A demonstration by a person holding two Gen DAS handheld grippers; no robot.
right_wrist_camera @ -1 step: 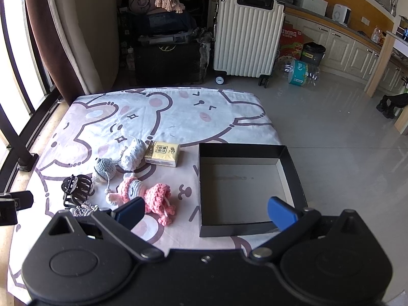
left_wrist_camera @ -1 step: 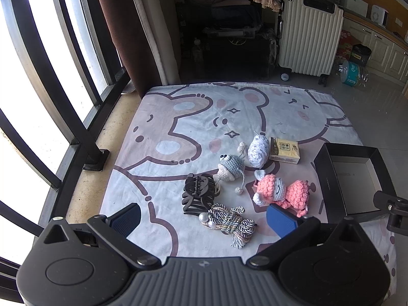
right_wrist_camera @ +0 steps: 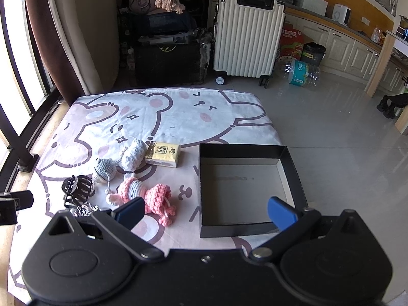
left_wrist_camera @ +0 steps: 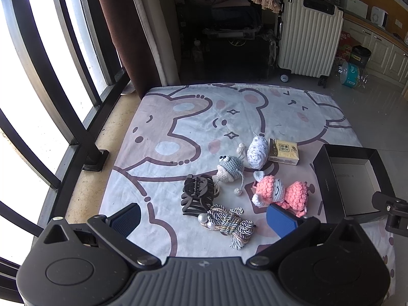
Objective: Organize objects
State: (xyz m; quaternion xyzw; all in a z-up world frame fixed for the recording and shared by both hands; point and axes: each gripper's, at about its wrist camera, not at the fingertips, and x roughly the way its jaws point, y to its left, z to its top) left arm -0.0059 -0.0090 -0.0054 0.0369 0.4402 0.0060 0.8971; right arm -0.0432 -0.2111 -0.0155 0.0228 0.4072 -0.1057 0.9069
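Covering a low surface is a pale sheet (left_wrist_camera: 193, 127) printed with cartoon bears, set beside tall barred windows (left_wrist_camera: 51, 76) and a dark curtain (left_wrist_camera: 114, 33). Beyond the sheet's far edge stand a white ribbed suitcase (right_wrist_camera: 247, 35) and dark bags, with grey floor tiles and cream cabinets off to the right.

An open black box (right_wrist_camera: 248, 153) sits on the sheet's right side, nothing inside it. Left of the box lie a yellow tissue pack (right_wrist_camera: 163, 154), a white knitted toy (right_wrist_camera: 134, 154), a grey knitted toy (right_wrist_camera: 104, 169), a pink knitted doll (right_wrist_camera: 145, 195), a black hair claw (left_wrist_camera: 196, 193) and, nearest the viewer, a twisted cord with tassel and pearls (left_wrist_camera: 229, 223).

The left gripper (left_wrist_camera: 204, 220) hangs above the sheet with its blue-padded fingers spread wide, holding nothing; the cord lies between them and the hair claw just beyond. The right gripper (right_wrist_camera: 205, 213) is also spread wide and holds nothing, poised over the box's near wall, its left finger (right_wrist_camera: 130, 211) overlapping the pink doll in view.
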